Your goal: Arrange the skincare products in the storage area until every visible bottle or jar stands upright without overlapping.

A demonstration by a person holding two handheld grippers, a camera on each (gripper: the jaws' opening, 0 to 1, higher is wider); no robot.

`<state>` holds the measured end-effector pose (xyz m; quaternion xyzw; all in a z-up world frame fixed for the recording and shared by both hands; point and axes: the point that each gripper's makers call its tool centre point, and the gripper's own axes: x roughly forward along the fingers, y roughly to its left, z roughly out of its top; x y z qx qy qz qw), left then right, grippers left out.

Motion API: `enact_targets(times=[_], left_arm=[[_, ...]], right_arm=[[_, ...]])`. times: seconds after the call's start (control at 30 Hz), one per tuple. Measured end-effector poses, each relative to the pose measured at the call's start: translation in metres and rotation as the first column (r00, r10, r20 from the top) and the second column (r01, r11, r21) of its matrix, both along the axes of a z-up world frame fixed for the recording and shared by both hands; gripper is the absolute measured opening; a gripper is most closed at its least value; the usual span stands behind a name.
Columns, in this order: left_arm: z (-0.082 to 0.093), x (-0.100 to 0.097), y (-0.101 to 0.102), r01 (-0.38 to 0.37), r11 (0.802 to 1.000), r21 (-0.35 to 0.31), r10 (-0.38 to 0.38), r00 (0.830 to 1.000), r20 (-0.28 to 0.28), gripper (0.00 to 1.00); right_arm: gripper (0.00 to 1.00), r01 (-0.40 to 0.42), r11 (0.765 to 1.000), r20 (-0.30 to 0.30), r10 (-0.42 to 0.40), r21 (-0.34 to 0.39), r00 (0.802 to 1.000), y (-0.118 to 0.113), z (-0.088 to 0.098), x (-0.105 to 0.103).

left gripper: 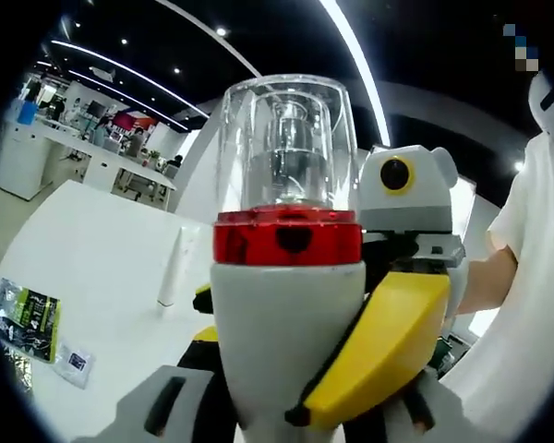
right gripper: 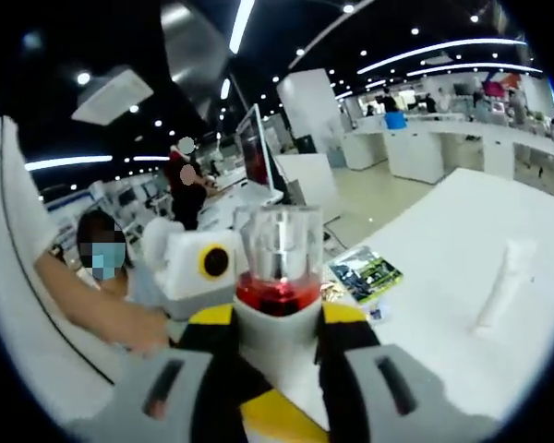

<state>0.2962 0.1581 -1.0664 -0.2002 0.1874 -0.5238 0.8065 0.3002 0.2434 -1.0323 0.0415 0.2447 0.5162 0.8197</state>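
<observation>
A skincare bottle (left gripper: 286, 305) with a white body, a red band and a clear domed cap is held upright above the white table. It stands very close in the left gripper view, where my left gripper (left gripper: 291, 392) is shut on its lower body. The right gripper's yellow-padded finger (left gripper: 379, 351) presses on the bottle from the right. In the right gripper view the same bottle (right gripper: 279, 277) sits between the yellow pads of my right gripper (right gripper: 279, 321), shut on it. The left gripper (right gripper: 198, 268) faces it from behind on the left.
A white tube (left gripper: 175, 268) (right gripper: 503, 286) stands or leans on the white table (left gripper: 102, 258). A green-and-black sachet pack (left gripper: 28, 318) (right gripper: 367, 272) and a small blue-white packet (left gripper: 74, 362) lie near its edge. A person in a white shirt (left gripper: 526, 305) stands close by.
</observation>
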Motion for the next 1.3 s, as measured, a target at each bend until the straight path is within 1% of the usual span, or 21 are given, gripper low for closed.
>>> enact_targets(times=[0.13, 0.27, 0.37, 0.47, 0.53, 0.6, 0.73, 0.9, 0.97, 1.07, 1.13, 1.2, 1.3], left_arm=[[0.001, -0.001, 0.001, -0.008, 1.0, 0.002, 0.008, 1.0, 0.01, 0.39], [-0.001, 0.0, 0.004, -0.024, 1.0, 0.007, 0.024, 1.0, -0.003, 0.4], [-0.005, 0.0, 0.01, -0.04, 0.999, 0.003, 0.04, 0.999, -0.032, 0.41], [-0.012, -0.002, 0.016, -0.054, 0.998, 0.012, 0.055, 0.997, -0.049, 0.41], [-0.02, -0.004, 0.022, -0.068, 0.998, 0.016, 0.069, 0.994, -0.085, 0.4], [-0.024, -0.005, 0.024, -0.073, 0.997, 0.019, 0.074, 0.993, -0.096, 0.39], [-0.027, -0.007, 0.026, -0.087, 0.996, 0.014, 0.088, 0.991, -0.102, 0.39], [-0.033, -0.01, 0.028, -0.097, 0.995, 0.011, 0.098, 0.987, -0.127, 0.4], [-0.038, -0.013, 0.031, -0.099, 0.995, 0.014, 0.1, 0.985, -0.142, 0.4], [-0.044, -0.015, 0.037, -0.121, 0.993, 0.015, 0.122, 0.98, -0.157, 0.4], [-0.046, -0.016, 0.041, -0.146, 0.989, 0.004, 0.144, 0.975, -0.167, 0.42], [-0.048, -0.017, 0.046, -0.167, 0.986, -0.006, 0.163, 0.972, -0.169, 0.46], [-0.047, -0.015, 0.055, -0.208, 0.978, -0.021, 0.202, 0.967, -0.156, 0.47]], right_arm=[[0.3, -0.004, 1.0, 0.004, 0.004, -0.002, 1.0, 0.001, 0.001, 0.0], [0.3, -0.005, 1.0, 0.013, 0.005, -0.006, 1.0, 0.002, 0.0, 0.0], [0.29, -0.005, 1.0, 0.016, 0.005, -0.008, 1.0, 0.003, 0.001, 0.003], [0.29, -0.003, 1.0, 0.03, 0.003, -0.001, 1.0, 0.003, 0.005, 0.006], [0.29, 0.0, 1.0, 0.039, 0.0, 0.001, 0.999, 0.003, 0.007, 0.01], [0.29, 0.005, 1.0, 0.044, -0.005, 0.005, 0.999, 0.002, 0.008, 0.013], [0.29, 0.009, 1.0, 0.045, -0.01, 0.012, 0.999, 0.0, 0.01, 0.017], [0.29, 0.006, 1.0, 0.045, -0.006, 0.002, 0.999, -0.001, 0.008, 0.02], [0.29, 0.007, 1.0, 0.05, -0.007, 0.001, 0.999, -0.002, 0.008, 0.021], [0.29, 0.014, 1.0, 0.049, -0.014, 0.005, 0.999, -0.004, 0.01, 0.026], [0.29, 0.024, 1.0, 0.056, -0.024, 0.002, 0.998, -0.006, 0.01, 0.029], [0.29, 0.035, 0.999, 0.059, -0.035, -0.004, 0.998, -0.011, 0.009, 0.033], [0.29, 0.053, 0.998, 0.062, -0.051, -0.026, 0.997, -0.02, 0.006, 0.037]])
